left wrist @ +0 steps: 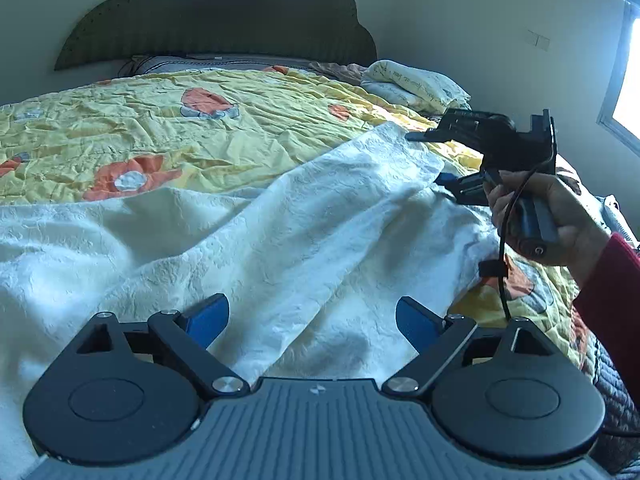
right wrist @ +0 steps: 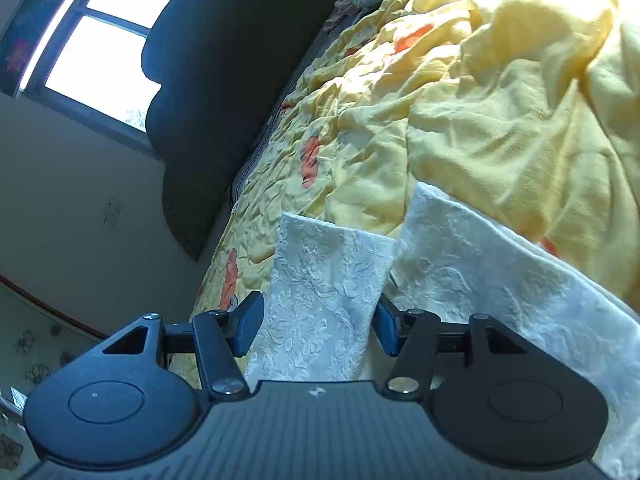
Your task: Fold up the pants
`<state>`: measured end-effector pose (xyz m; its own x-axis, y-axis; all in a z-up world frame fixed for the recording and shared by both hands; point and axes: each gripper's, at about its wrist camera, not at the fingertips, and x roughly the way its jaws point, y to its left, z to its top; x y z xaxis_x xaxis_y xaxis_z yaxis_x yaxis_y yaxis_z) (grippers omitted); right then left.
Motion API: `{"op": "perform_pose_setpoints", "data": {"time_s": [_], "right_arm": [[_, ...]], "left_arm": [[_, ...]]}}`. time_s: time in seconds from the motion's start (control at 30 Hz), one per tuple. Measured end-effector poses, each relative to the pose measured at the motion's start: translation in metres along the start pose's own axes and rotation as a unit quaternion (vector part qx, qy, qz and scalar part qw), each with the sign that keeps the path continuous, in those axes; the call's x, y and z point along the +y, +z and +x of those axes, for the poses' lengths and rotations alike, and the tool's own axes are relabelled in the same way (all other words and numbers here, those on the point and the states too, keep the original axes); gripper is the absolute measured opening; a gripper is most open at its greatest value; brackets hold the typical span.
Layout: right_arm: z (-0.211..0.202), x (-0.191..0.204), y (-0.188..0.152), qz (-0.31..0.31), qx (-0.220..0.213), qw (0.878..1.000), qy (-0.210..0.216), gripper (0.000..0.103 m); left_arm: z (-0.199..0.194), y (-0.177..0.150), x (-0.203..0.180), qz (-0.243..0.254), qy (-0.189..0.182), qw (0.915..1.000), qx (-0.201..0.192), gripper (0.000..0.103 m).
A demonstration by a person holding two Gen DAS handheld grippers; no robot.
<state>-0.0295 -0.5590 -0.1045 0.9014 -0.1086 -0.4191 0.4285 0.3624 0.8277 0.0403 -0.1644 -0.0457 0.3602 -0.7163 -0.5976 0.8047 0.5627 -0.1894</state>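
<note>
White embossed pants (left wrist: 248,240) lie spread over a yellow flowered quilt (left wrist: 132,128) on a bed, filling the near and middle ground of the left wrist view. One long fold edge runs from the near centre up and to the right, ending at a leg hem near the right gripper (left wrist: 430,158).

Left gripper (left wrist: 312,320): jaws spread wide above the cloth, blue pads (left wrist: 208,318) apart, nothing between them. Bare pants fabric extends to its left and ahead; the quilt beyond is unoccupied as far as the dark headboard (left wrist: 216,20).

The right gripper, held by a hand (left wrist: 560,220) in a red sleeve (left wrist: 616,300), stands at the far right end of the pants. In the right wrist view this gripper (right wrist: 318,326) is rolled, so the bed appears tilted. A leg end (right wrist: 320,288) passes between the half-open jaws; the pads (right wrist: 250,326) sit just beside the cloth edges, and whether they press on it cannot be told. The leg's cut hem lies ahead of the fingertips. A second leg (right wrist: 480,272) runs off to the right, its upper edge bordering rumpled quilt (right wrist: 500,100).

A pillow (left wrist: 412,82) lies at the far right corner of the bed; a window (right wrist: 104,40) stands beyond.
</note>
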Motion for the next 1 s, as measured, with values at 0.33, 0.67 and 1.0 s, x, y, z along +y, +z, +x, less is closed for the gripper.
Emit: {"op": "perform_pose_setpoints", "data": {"time_s": [0.33,0.67,1.0], "right_arm": [[-0.03,0.065,0.019,-0.032,-0.016,0.994,0.106,0.005],[-0.073,0.107,0.022,-0.083,-0.04,0.986,0.141,0.005],[-0.091,0.15,0.034,-0.119,-0.08,0.958,0.246,0.006]], "left_arm": [[0.025,0.015,-0.047,0.173,0.133,0.9758,0.016,0.085],[0.019,0.023,-0.042,0.132,0.138,0.9813,0.028,0.009],[-0.062,0.095,-0.003,-0.014,0.208,0.9668,-0.147,0.009]]}}
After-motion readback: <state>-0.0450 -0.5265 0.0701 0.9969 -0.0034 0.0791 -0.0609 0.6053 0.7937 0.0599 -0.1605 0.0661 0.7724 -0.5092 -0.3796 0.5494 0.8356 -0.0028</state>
